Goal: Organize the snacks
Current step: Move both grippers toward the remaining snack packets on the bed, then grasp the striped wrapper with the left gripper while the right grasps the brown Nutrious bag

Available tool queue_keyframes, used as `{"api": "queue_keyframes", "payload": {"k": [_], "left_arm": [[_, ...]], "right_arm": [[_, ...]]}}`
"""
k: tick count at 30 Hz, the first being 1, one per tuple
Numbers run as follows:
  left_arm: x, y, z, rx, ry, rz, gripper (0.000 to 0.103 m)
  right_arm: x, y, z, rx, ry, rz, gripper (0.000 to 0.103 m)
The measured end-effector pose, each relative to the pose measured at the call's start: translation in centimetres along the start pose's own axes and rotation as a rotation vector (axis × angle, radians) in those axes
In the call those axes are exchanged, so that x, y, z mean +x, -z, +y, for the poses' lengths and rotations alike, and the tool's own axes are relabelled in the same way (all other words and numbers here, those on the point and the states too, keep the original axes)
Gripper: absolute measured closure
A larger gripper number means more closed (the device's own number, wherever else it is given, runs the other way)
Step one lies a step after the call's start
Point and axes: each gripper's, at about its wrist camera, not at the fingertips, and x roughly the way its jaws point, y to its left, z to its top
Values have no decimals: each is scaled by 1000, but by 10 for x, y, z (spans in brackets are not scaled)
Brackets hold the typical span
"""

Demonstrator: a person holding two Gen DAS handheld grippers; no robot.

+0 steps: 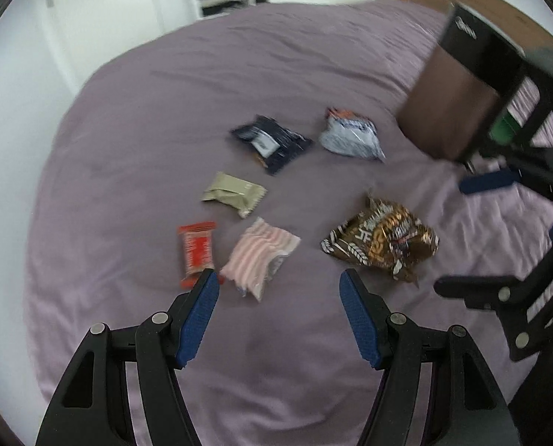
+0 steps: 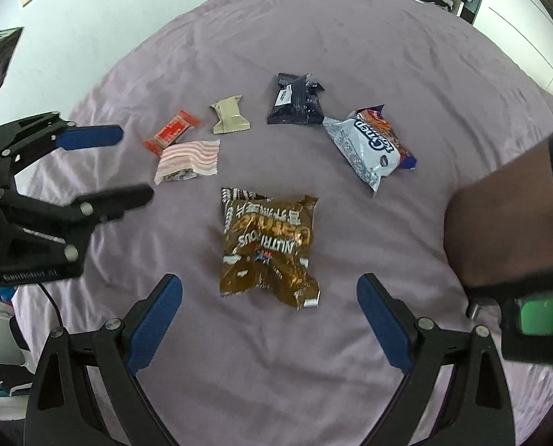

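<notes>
White walls and cupboard doors were seen behind a bed point(image 2: 313, 37) covered with a mauve sheet, on which six snack packets were spread near its middle. A brown and gold crinkled foil bag point(image 2: 267, 245) was laid nearest the right hand-held gripper point(image 2: 269, 308), whose blue pads were held wide apart with nothing between them. A pale blue and orange plastic packet point(image 2: 369, 148) and a dark navy wrapper point(image 2: 295, 102) were placed farther up the bed. A beige folded wrapper point(image 2: 230, 117), a small red bar point(image 2: 172, 132) and a pink-striped white sachet point(image 2: 187, 161) were grouped toward the bed's left side. The left hand-held gripper point(image 1: 278, 290) was kept spread and empty above the sheet, just short of the red bar and striped sachet.
</notes>
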Motion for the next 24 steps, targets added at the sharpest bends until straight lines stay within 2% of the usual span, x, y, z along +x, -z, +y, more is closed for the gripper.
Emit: {"api": "queue_keyframes", "payload": {"k": [5, 15, 21, 22, 23, 24], "left_arm": [[23, -2, -3, 95, 22, 33, 42], [45, -10, 5, 140, 29, 24, 42], [65, -17, 8, 132, 34, 48, 42], [66, -17, 9, 128, 35, 49, 42], [68, -18, 9, 122, 37, 50, 42], [68, -17, 11, 118, 39, 51, 42]], "right_arm": [[16, -7, -3, 3, -12, 17, 0], [41, -14, -8, 28, -57, 55, 0], [58, -17, -17, 47, -89, 87, 0], [60, -18, -18, 46, -91, 91, 11], [63, -18, -18, 43, -93, 97, 28], [65, -18, -18, 41, -100, 101, 31]]}}
